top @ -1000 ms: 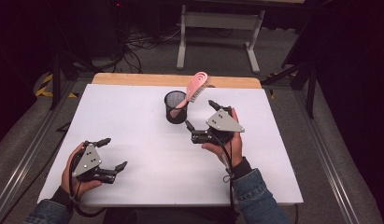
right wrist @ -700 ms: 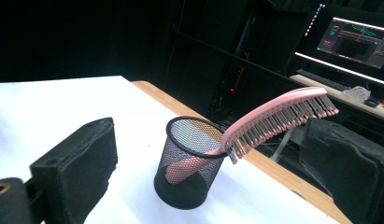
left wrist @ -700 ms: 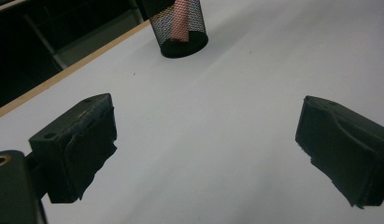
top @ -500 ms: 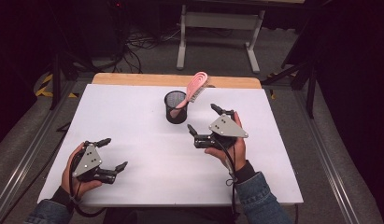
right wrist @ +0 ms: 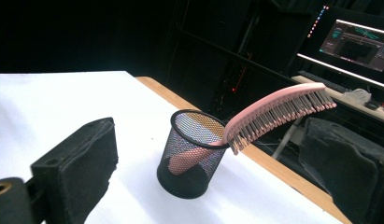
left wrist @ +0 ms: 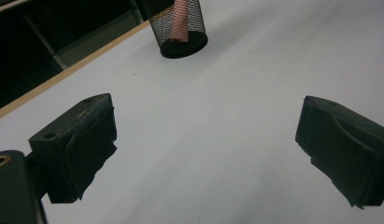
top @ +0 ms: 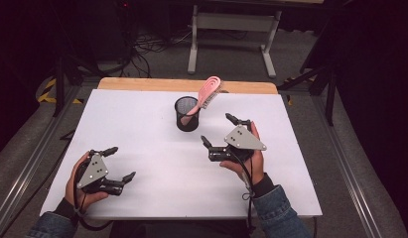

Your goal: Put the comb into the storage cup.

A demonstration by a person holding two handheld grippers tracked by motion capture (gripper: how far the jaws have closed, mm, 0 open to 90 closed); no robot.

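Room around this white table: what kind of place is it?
Probably a lab or recording workshop, not a home: a person holds two camera-fitted grippers, left gripper and right gripper, over a white table, with cables on the floor and a lit monitor nearby.

The high view looks forward and down over the whole white counter [top: 157,148] from the person's side. Each tool view rides low, close above the counter, facing along its own jaws; all three share the mesh cup [top: 186,114] [left wrist: 179,28] [right wrist: 192,154] holding the pink brush [top: 206,94] [right wrist: 273,109].

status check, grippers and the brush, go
Left gripper open, low near table edge. Right gripper open, facing cup. Brush handle-down in cup, leaning over rim. Path clear.
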